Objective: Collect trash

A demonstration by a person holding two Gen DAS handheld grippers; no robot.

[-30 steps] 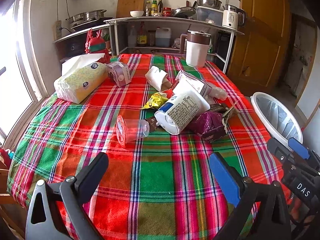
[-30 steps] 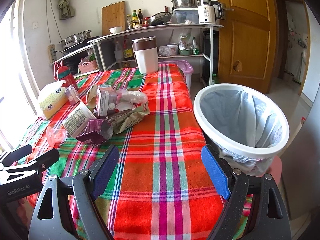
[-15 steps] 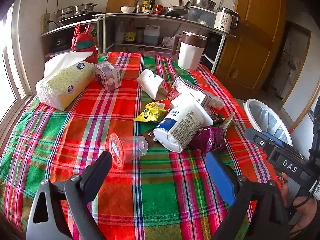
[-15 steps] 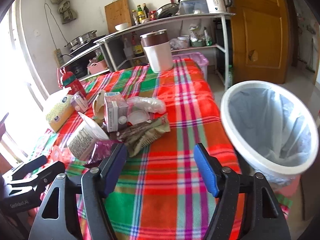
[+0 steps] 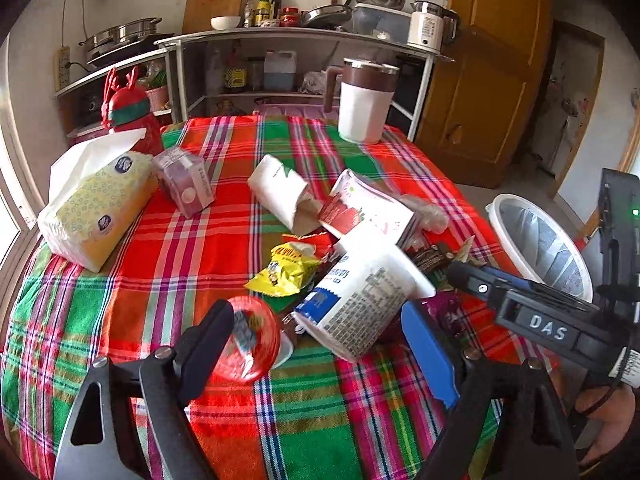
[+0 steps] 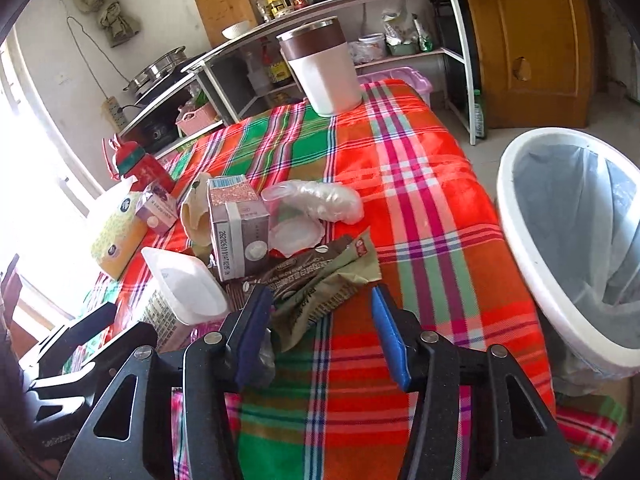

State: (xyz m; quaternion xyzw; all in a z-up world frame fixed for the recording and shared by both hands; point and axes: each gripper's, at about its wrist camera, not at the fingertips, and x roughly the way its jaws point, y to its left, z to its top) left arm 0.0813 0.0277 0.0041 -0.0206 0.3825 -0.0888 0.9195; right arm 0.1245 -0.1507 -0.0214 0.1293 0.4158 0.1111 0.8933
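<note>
Left hand-held gripper [image 5: 316,320]: jaws wide apart, empty, pushed forward over the last second from the near table [image 5: 180,248] edge into the litter pile. Now flanking the white yogurt tub [image 5: 360,300], with the red-tinted clear cup [image 5: 252,344] lying against the left finger at 7 o'clock. Right hand-held gripper [image 6: 320,300]: likewise apart and empty, brought in from bare cloth to straddle the green-brown wrapper [image 6: 320,280]. Meaning for the task: approach judged done, first grasps about to start, nothing collected yet. All trash on the table; lined trash bin [image 6: 568,240] off the table edge at 3 o'clock in the right view, apparently empty.

Counted:
- one bin
- one yogurt tub
- one clear cup
- one squashed paper cup [image 5: 280,192] at 12 o'clock of the pile
- two cartons: the large milk carton [image 6: 236,232] and the small purple carton [image 5: 184,184]
- at least three wrappers: green-brown, yellow snack bag [image 5: 286,272], purple wrapper [image 5: 448,312]
- one crumpled clear bag [image 6: 316,200]

Probably not trash: one tissue pack [image 5: 92,208] at 9 o'clock, one red bottle [image 5: 132,116], one brown-and-white mug [image 5: 364,108] at the far edge.
</note>
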